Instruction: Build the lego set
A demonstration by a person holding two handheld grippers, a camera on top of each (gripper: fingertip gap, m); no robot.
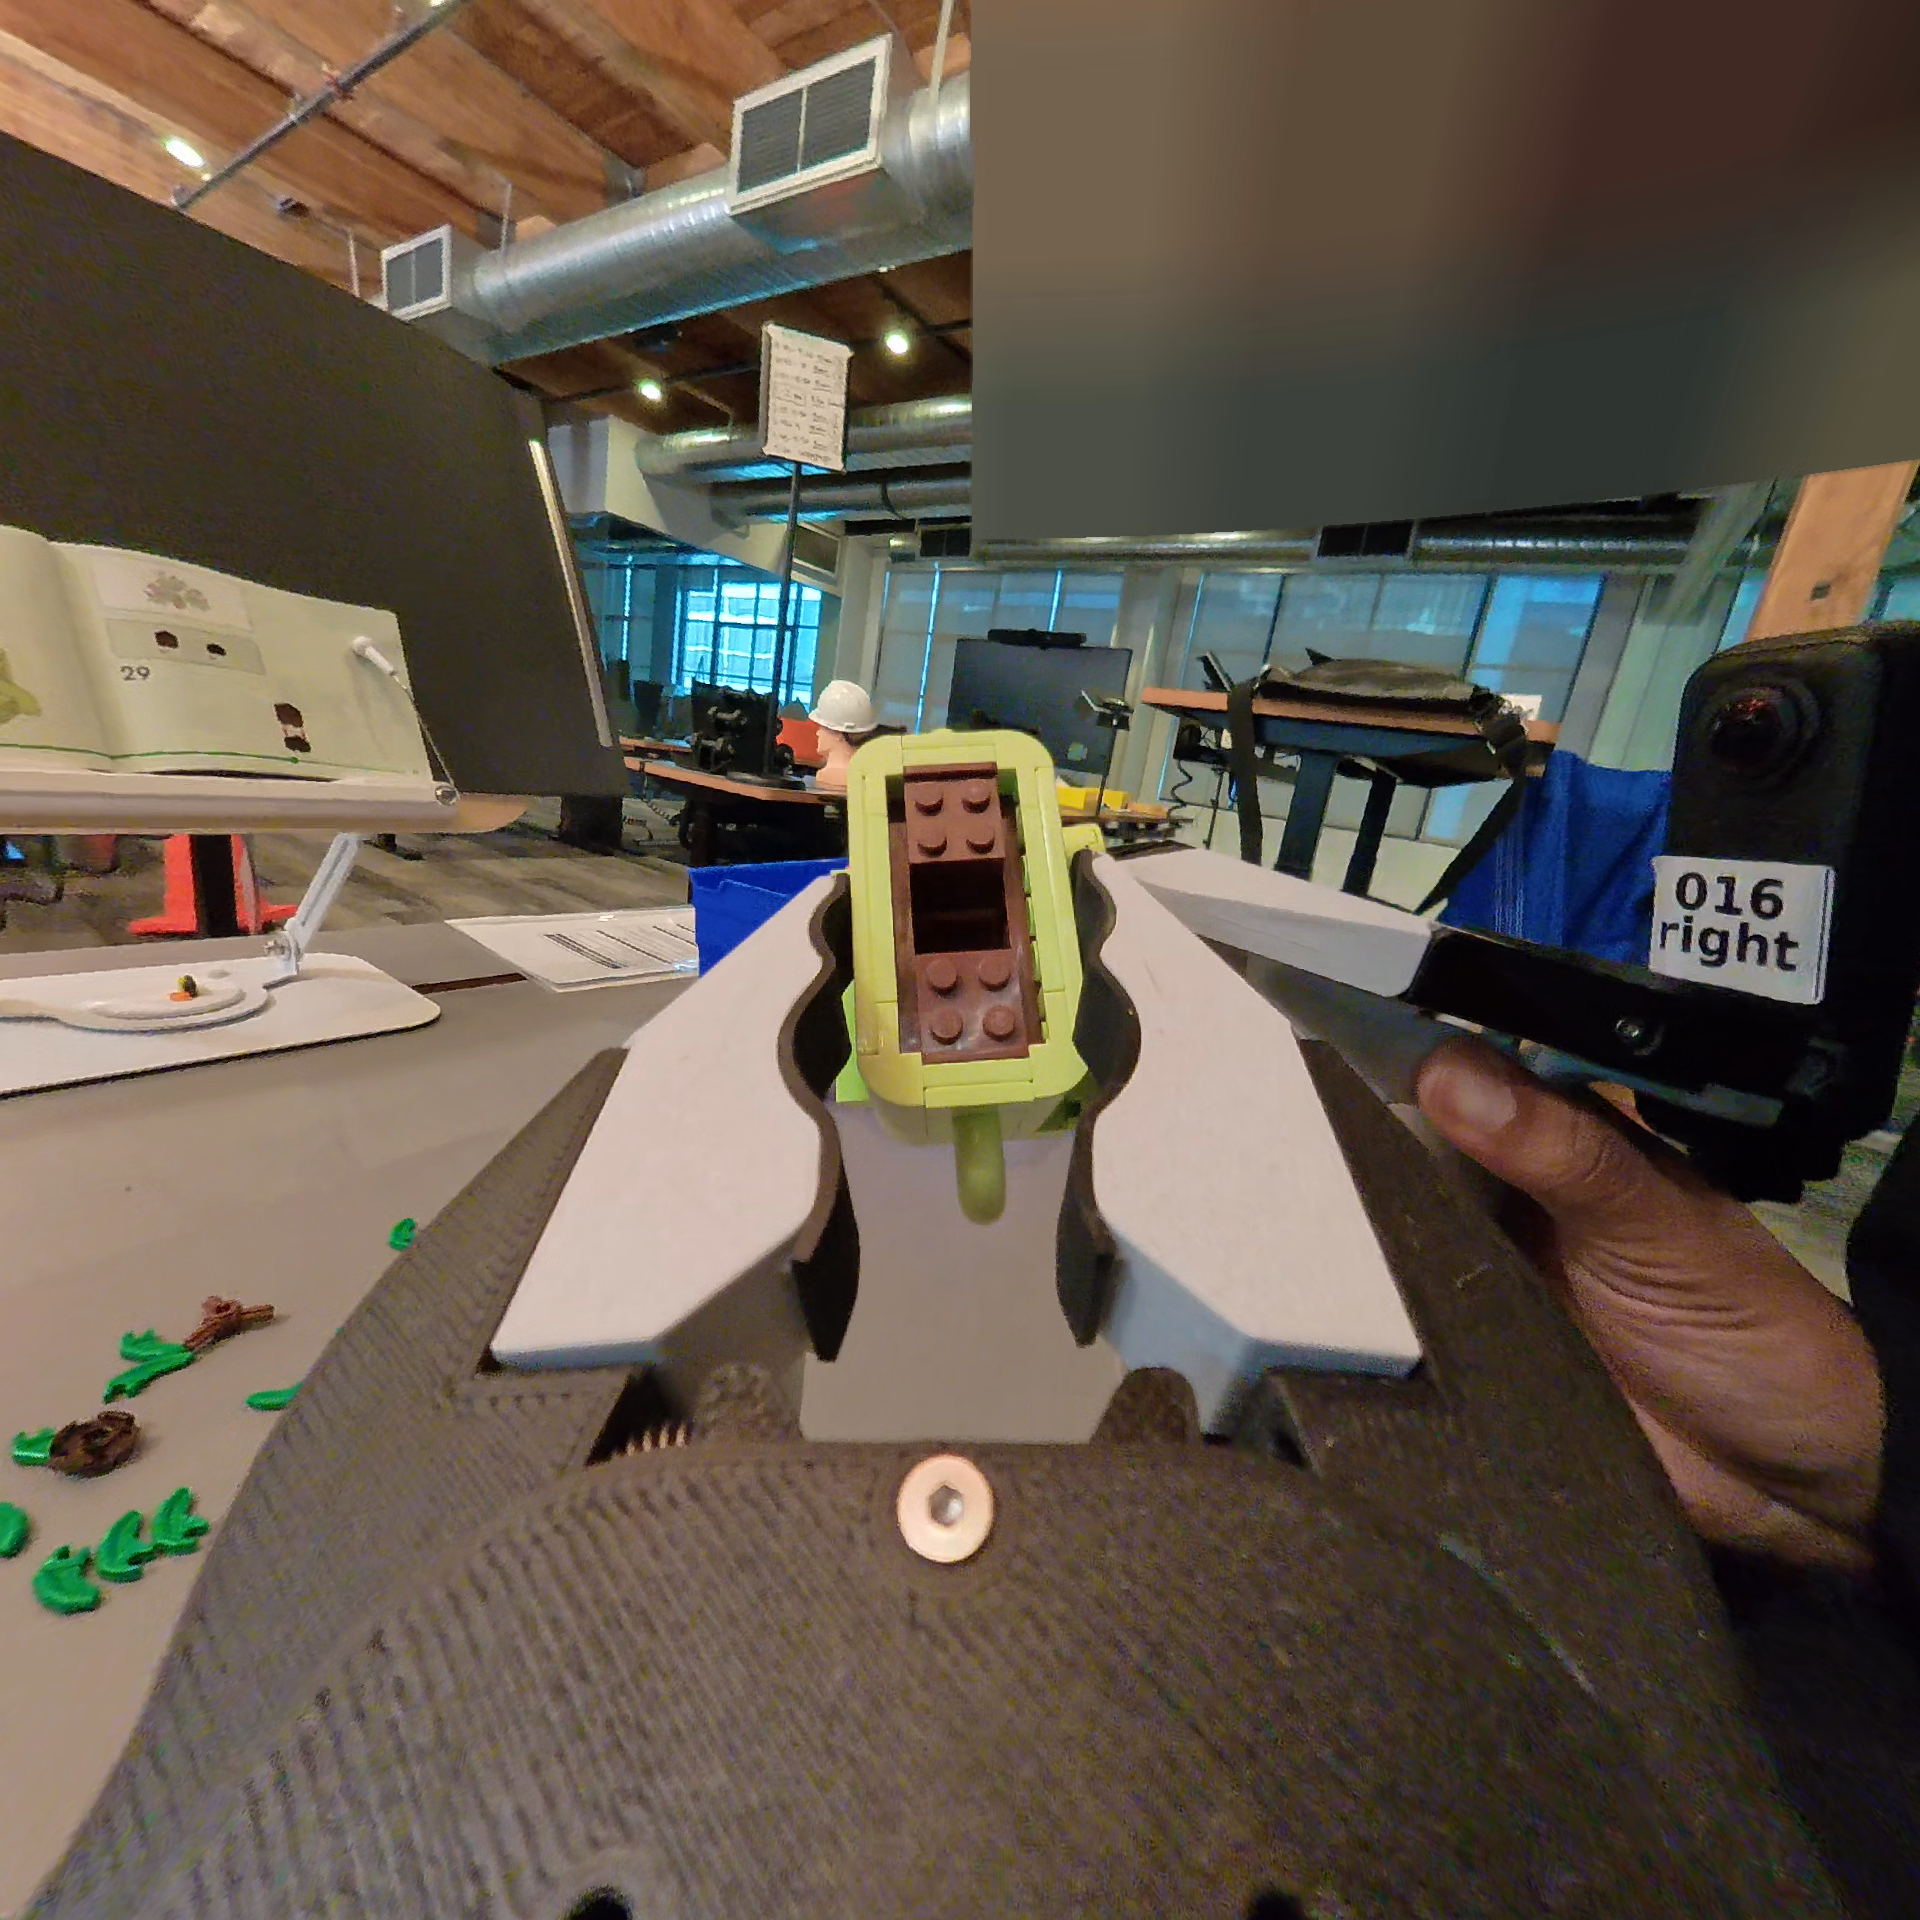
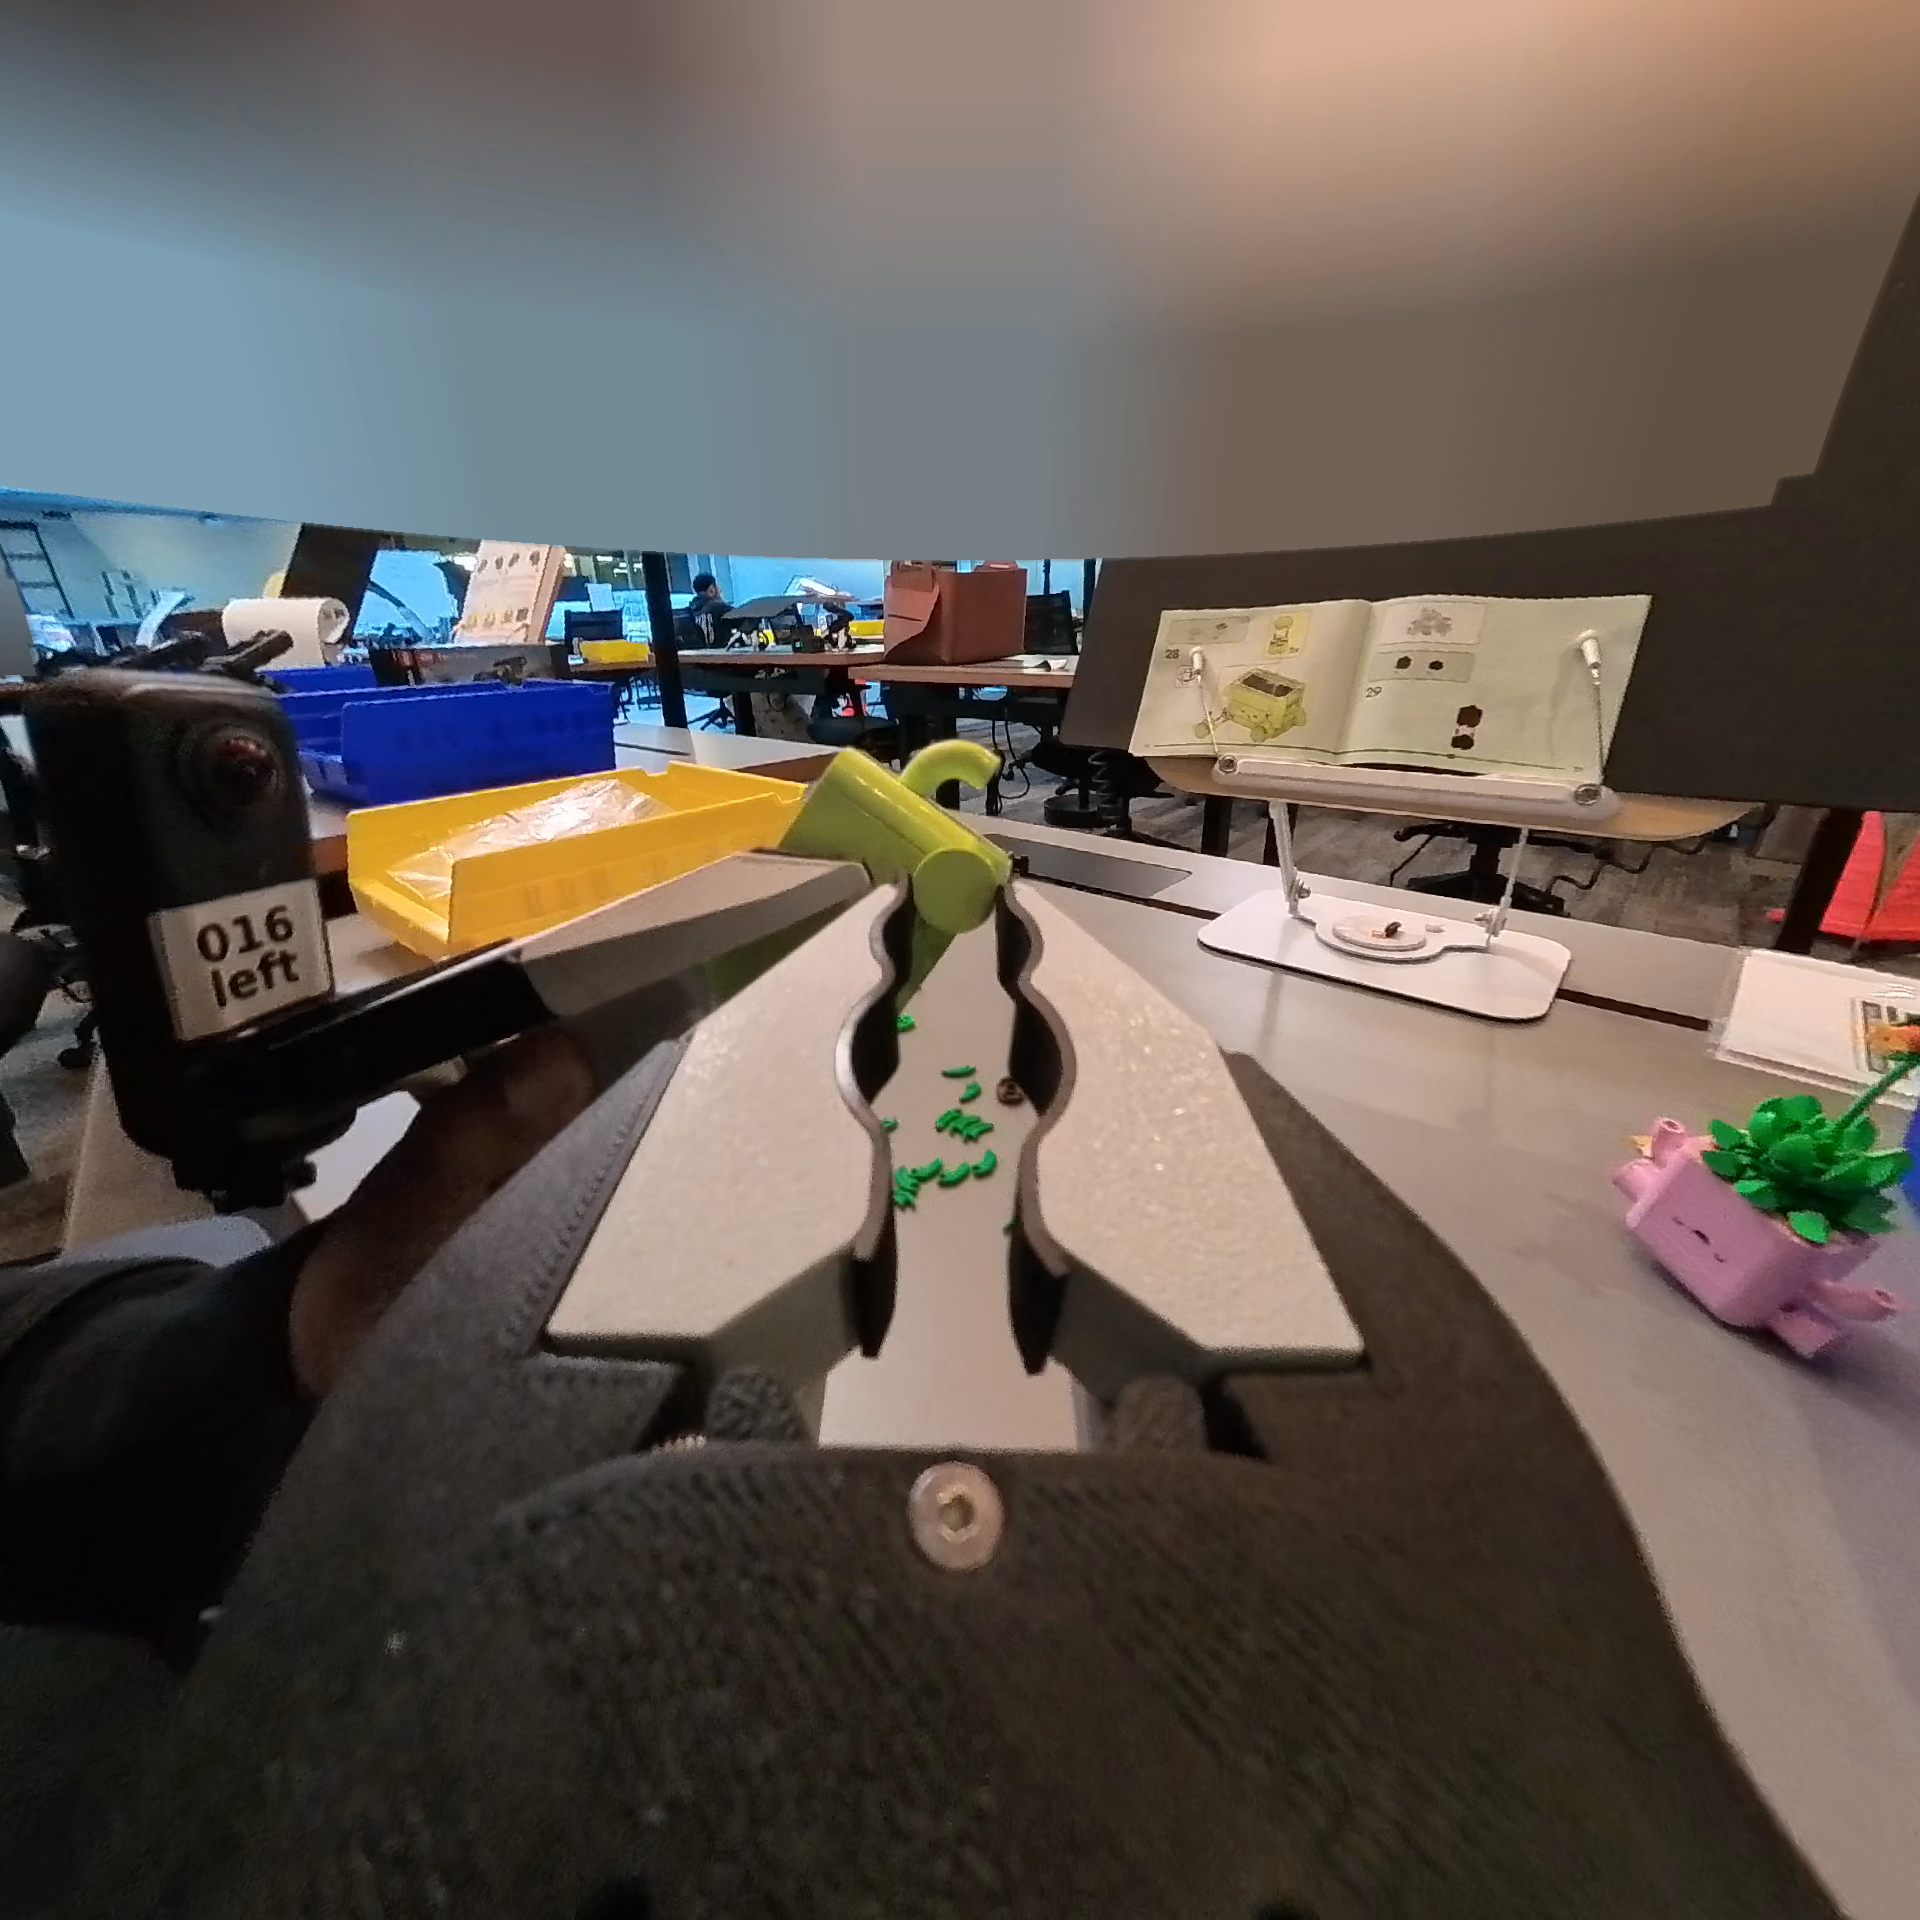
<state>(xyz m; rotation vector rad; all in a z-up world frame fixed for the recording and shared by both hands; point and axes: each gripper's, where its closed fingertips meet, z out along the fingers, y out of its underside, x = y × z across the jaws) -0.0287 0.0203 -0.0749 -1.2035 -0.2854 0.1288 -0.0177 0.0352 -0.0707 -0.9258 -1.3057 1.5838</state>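
Note:
My left gripper (image 1: 961, 894) is shut on a lime-green lego pot (image 1: 956, 1081), held above the table with its open top facing the camera. Brown plates (image 1: 966, 1003) line its inside, with a dark gap in the middle. A curved lime handle (image 1: 979, 1164) hangs below it. My right gripper (image 2: 948, 899) is shut on a rounded lime part of the same pot (image 2: 883, 821). One of its fingers (image 1: 1278, 914) reaches in from the right in the left wrist view. Loose green leaf pieces (image 1: 125, 1548) and brown pieces (image 1: 94, 1442) lie on the table; the leaves also show between my right fingers (image 2: 951, 1138).
The instruction booklet (image 2: 1392, 675) lies open on a white stand (image 2: 1382, 945) at the back of the grey table (image 2: 1455, 1143). A finished pink lego pot with a green plant (image 2: 1745, 1236) stands at the right. A yellow bin (image 2: 561, 852) and blue bins (image 2: 457, 727) sit at the left. The tips of both grippers are at nearly the same place.

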